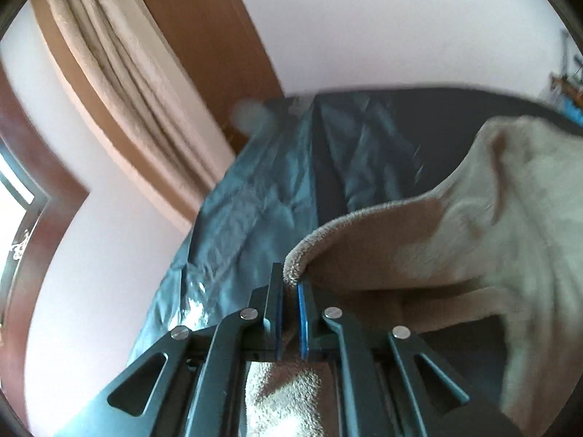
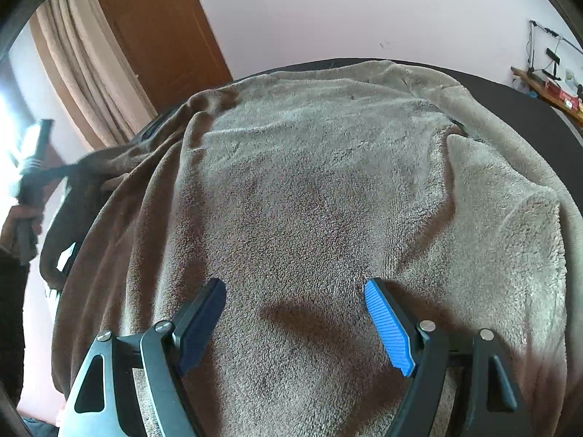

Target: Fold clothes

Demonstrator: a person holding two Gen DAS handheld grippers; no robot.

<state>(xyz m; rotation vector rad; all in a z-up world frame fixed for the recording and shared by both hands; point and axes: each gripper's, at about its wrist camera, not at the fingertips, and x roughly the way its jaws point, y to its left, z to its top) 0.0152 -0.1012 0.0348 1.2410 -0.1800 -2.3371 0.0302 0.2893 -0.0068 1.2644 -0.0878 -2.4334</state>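
Note:
A beige-brown fleece garment (image 2: pixel 320 182) lies spread over a dark surface and fills the right wrist view. My right gripper (image 2: pixel 295 286) hovers just above its near part, jaws wide open with only flat fleece below them. In the left wrist view my left gripper (image 1: pixel 291 280) is shut on the garment's rolled edge (image 1: pixel 302 255). From that grip the fleece (image 1: pixel 492 218) rises in a lifted fold to the right. The left gripper (image 2: pixel 32 167) also shows at the far left of the right wrist view, pulling a dark corner of the garment off the side.
A crinkled teal plastic sheet (image 1: pixel 255 200) covers the dark surface (image 1: pixel 437 116) beyond the left gripper. A beige curtain (image 1: pixel 120 73) and a wooden door (image 2: pixel 160 36) stand behind on the left. A cluttered shelf (image 2: pixel 550 87) hangs on the wall at the right.

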